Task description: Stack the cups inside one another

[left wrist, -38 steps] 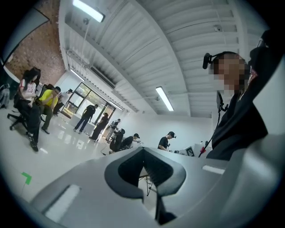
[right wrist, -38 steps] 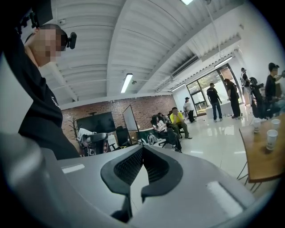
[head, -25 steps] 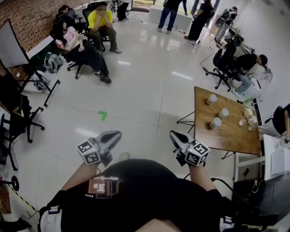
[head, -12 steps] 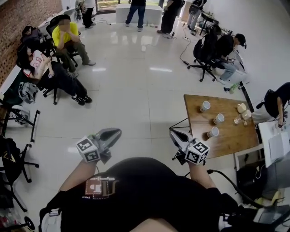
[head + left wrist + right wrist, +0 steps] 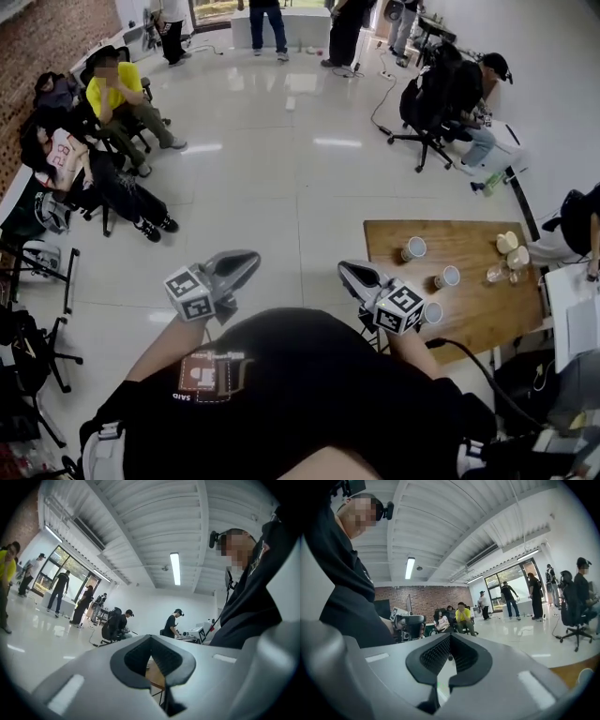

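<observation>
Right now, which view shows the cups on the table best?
Head view: cups spread on the table, seen from above. Left gripper view: only a table sliver, no cups. Right gripper view: only a table corner.

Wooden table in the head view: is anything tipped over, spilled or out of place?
Nothing stands out. The three white paper cups stand upright and apart on the brown wooden table, unstacked, with no visible spill. Small items at its right edge are too small to identify.

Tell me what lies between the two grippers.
Only bare floor, seen in the head view. The left gripper and right gripper hold nothing; the cups stand off right on the table.
</observation>
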